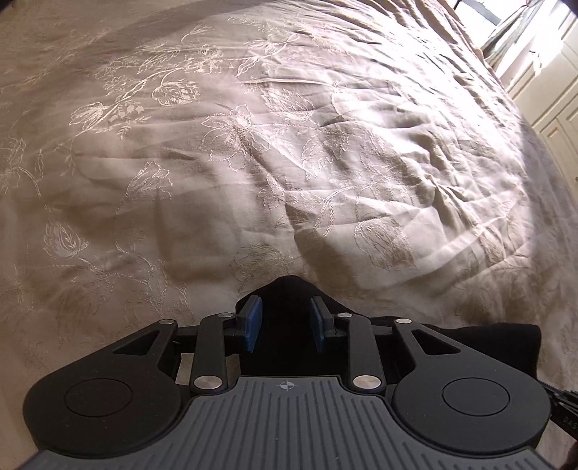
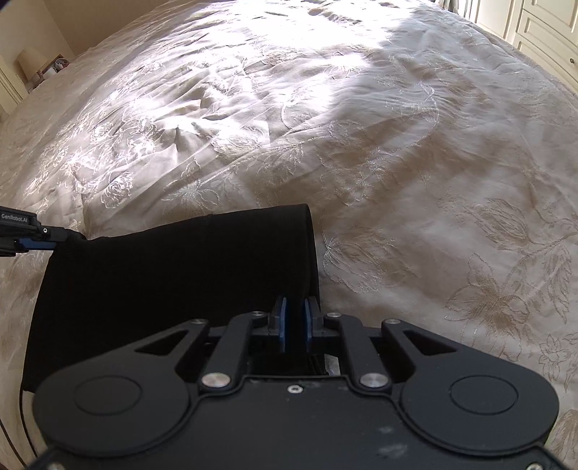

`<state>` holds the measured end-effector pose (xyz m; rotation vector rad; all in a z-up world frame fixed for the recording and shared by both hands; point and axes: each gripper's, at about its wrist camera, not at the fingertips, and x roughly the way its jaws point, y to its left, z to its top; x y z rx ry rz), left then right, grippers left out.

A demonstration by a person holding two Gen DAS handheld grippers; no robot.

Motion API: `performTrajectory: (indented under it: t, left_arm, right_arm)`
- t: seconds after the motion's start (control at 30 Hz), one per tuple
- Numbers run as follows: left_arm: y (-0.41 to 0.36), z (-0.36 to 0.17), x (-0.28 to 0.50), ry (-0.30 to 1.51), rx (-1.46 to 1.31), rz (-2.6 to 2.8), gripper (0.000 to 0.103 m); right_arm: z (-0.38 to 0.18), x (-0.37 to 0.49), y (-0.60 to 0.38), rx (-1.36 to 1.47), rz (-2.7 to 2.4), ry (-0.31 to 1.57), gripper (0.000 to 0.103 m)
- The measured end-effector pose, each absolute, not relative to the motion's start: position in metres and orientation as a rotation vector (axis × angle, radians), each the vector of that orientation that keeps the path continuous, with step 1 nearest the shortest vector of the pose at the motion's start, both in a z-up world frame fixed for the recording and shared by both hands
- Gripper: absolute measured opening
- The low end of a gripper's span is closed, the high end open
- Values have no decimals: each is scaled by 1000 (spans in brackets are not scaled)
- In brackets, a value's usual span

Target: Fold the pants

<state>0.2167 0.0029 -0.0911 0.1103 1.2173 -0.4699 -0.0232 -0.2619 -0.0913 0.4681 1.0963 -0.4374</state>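
The black pants (image 2: 173, 267) lie folded on the beige embroidered bedspread (image 2: 397, 162). In the right wrist view my right gripper (image 2: 295, 314) has its blue pads nearly together on the right edge of the pants. My left gripper (image 2: 50, 238) shows at the far left of that view, touching the pants' left corner. In the left wrist view my left gripper (image 1: 285, 314) has its pads apart, with a fold of the black pants (image 1: 289, 289) lying between them; the pads do not press it.
The bedspread (image 1: 253, 144) is wrinkled and sunlit toward the far side. White cupboard doors (image 2: 542, 32) stand beyond the bed's right edge. A lamp (image 2: 27, 65) sits at the far left. A curtained window (image 1: 505, 25) shows at the top right.
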Motion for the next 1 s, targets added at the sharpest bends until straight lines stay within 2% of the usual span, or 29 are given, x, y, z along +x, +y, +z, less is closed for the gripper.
performTrajectory:
  t: [0.23, 0.33, 0.6, 0.73, 0.9, 1.0]
  left_arm:
    - [22, -101, 144, 1269, 199, -520, 28]
    - [26, -116, 117, 1280, 282, -517, 33]
    - [34, -109, 119, 1277, 233, -487, 35]
    - [35, -113, 132, 1290, 183, -448, 35]
    - [31, -124, 151, 1331, 140, -417, 45]
    - [31, -131, 160, 1342, 103, -412, 54]
  right_arm:
    - [-92, -24, -262, 451, -424, 1095, 14]
    - [-95, -24, -262, 455, -428, 1097, 17]
    - [-95, -26, -261, 448, -425, 1102, 21]
    - [-99, -29, -264, 483, -422, 1098, 35]
    - [-110, -30, -272, 549, -400, 1095, 41]
    - [-118, -25, -279, 600, -378, 1100, 45]
